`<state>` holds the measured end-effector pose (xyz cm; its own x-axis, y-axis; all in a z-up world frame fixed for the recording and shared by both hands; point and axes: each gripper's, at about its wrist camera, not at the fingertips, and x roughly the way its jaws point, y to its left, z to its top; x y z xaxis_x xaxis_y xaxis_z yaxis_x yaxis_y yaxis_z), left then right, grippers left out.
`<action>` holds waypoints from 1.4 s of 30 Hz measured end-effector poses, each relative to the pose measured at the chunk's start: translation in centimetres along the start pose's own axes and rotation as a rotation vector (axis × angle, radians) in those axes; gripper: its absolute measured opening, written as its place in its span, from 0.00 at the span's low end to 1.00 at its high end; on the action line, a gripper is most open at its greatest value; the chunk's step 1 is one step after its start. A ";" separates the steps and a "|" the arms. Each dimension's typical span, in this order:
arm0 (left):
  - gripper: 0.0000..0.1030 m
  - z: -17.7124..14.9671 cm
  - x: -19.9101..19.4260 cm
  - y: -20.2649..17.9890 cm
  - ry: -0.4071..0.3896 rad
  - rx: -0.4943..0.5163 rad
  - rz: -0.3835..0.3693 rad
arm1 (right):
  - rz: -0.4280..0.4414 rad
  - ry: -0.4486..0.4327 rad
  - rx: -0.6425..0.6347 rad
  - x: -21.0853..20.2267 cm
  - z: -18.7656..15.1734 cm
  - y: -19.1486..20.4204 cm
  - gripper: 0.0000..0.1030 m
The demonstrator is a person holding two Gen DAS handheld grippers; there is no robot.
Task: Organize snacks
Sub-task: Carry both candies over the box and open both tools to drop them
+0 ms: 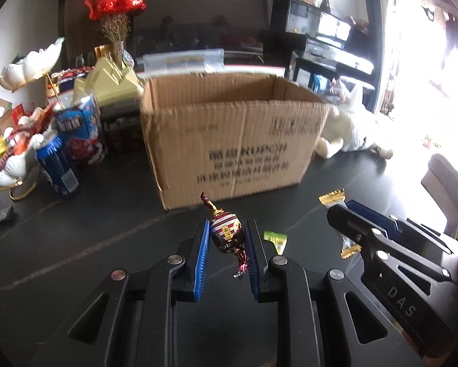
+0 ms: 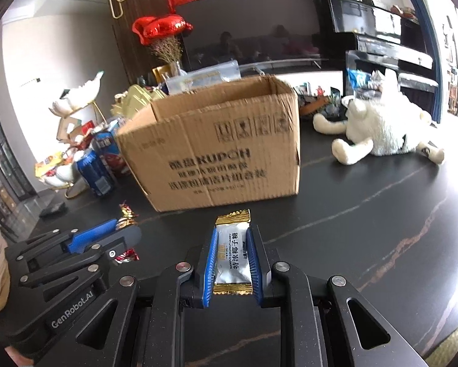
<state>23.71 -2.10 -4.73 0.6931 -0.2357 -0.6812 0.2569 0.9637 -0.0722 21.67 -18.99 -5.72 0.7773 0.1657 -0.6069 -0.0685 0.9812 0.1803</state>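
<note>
An open cardboard box (image 1: 232,131) stands on the dark table; it also shows in the right wrist view (image 2: 216,153). My left gripper (image 1: 227,229) is shut on a brown striped twist-wrapped candy (image 1: 226,232), held above the table in front of the box. My right gripper (image 2: 232,238) is shut on a white and gold coconut candy packet (image 2: 232,253), also in front of the box. The right gripper shows at the right of the left wrist view (image 1: 342,211), the left gripper at the left of the right wrist view (image 2: 128,229). A small green packet (image 1: 276,238) lies on the table.
Blue cans (image 1: 57,165) and a dish of snacks (image 1: 5,156) stand left of the box. A white plush toy (image 2: 382,128) lies to the right. Gold boxes (image 1: 112,82) and a clear bag sit behind the box. A chair (image 1: 449,183) is at the far right.
</note>
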 end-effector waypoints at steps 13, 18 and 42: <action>0.22 5.1 -2.7 1.4 -0.062 -0.002 0.018 | -0.005 -0.079 -0.084 -1.6 6.6 2.0 0.20; 0.22 7.8 -3.2 1.9 -0.077 0.005 0.032 | -0.005 -0.096 -0.107 -1.9 9.2 2.8 0.21; 0.23 16.3 1.9 3.8 -0.057 -0.013 0.028 | -0.029 -0.083 -0.201 3.3 17.9 4.2 0.21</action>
<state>37.00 -0.93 5.60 0.7374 -0.2146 -0.6404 0.2282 0.9716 -0.0628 35.17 -16.14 6.92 0.8291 0.1366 -0.5421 -0.1624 0.9867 0.0003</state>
